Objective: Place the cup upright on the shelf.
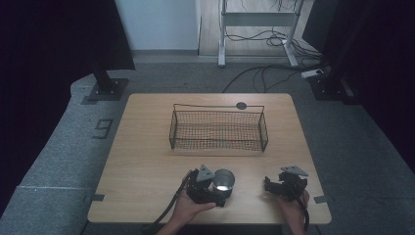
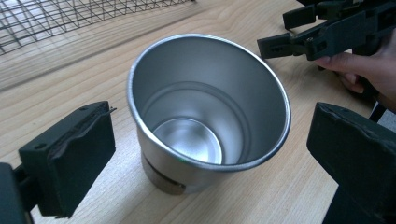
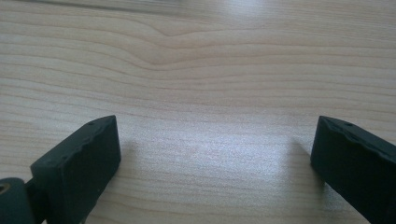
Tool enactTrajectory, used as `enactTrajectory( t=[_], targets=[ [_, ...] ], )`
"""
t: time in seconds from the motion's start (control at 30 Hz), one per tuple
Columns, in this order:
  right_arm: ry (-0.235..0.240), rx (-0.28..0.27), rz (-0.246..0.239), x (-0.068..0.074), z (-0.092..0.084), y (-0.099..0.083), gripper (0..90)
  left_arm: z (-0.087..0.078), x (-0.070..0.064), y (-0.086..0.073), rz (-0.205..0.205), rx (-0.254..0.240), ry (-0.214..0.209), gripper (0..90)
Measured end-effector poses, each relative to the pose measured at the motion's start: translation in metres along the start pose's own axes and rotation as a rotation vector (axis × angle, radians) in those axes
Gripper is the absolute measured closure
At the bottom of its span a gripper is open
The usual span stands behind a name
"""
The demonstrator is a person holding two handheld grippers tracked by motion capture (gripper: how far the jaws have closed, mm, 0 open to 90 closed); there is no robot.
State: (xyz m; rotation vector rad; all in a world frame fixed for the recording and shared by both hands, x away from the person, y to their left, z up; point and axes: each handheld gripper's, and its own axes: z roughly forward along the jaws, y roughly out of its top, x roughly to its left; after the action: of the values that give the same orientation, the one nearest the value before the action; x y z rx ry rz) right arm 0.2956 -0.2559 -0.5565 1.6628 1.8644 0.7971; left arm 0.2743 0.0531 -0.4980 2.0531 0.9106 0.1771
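My bench (image 1: 147, 161) is pale wood and stands on grey carpet (image 1: 58, 147). Past it, a white wall (image 1: 156, 24) meets the floor, and a white desk frame (image 1: 257, 29) stands over loose black cables (image 1: 264, 73). Dark curtains (image 1: 44, 49) hang on both sides, with black stand bases (image 1: 105, 88) at their feet.

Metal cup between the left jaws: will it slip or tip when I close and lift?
The metal cup looks smooth and tapered, so the pads may slide upward. It is empty, probably light. Its narrow base suggests a sideways push could tip it.
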Motion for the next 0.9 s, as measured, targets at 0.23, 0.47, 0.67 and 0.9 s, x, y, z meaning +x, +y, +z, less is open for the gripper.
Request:
enactTrajectory(
  t=[0.23,0.47,0.67,0.9],
  targets=[
    [0.0,0.0,0.001,0.0,0.0,0.0,1.4,0.011,-0.003,0.002,0.008,0.003,0.01,1.3],
    [0.0,-0.001,0.002,0.0,0.0,0.0,1.4,0.025,-0.003,0.004,0.011,0.005,0.017,2.1],
    [0.0,-0.001,0.002,0.0,0.0,0.0,1.4,0.028,-0.004,0.003,0.025,-0.005,0.049,8.6],
    [0.0,-0.001,0.001,0.0,0.0,0.0,1.4,0.028,-0.004,0.001,0.047,-0.019,0.059,13.1]
  ],
)
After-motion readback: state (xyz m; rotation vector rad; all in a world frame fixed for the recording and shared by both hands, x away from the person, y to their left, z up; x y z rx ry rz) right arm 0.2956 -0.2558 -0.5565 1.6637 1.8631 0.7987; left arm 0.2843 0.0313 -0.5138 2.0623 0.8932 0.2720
